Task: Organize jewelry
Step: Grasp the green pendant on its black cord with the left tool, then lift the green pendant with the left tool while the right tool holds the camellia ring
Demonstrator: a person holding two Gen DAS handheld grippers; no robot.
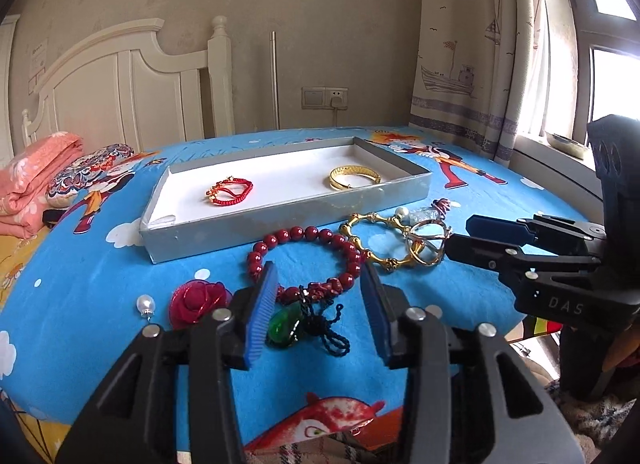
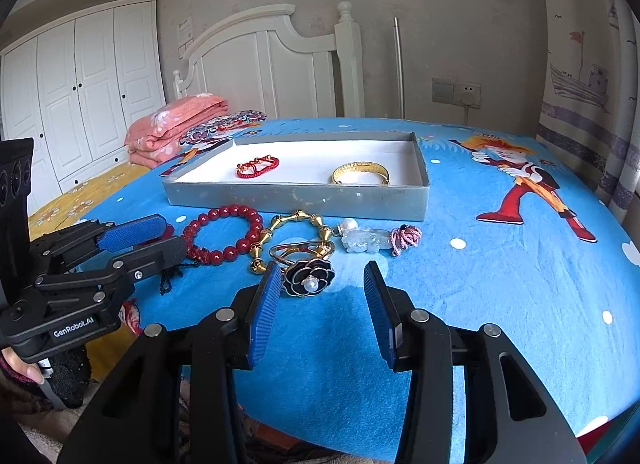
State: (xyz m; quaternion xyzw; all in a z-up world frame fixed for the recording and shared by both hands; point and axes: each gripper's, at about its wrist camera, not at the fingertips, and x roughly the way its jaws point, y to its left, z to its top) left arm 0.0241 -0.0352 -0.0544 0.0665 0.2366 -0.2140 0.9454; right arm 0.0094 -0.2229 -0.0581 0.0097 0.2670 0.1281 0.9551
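Showing a bed [image 1: 120, 264] with a blue cartoon sheet filling both views, jewelry spread across it. Upper middle of each frame sits a shallow grey tray [image 1: 256, 220], white inside, already holding a red cord bracelet [image 1: 229, 191] at left and a gold bangle [image 1: 355, 177] at right — likely the sorted pieces. Below the tray, loose pieces wait in a row: a dark red bead bracelet [image 1: 308, 260], a gold bamboo-link bracelet [image 1: 376, 240], and a black flower ring [image 2: 309, 277]. The left gripper [image 1: 318, 316] has its jaws partly open, empty, straddling the bead bracelet's tassel and a green pendant [image 1: 285, 326]. The right gripper [image 2: 320, 310] — jaws partly open, empty — points at the flower ring.
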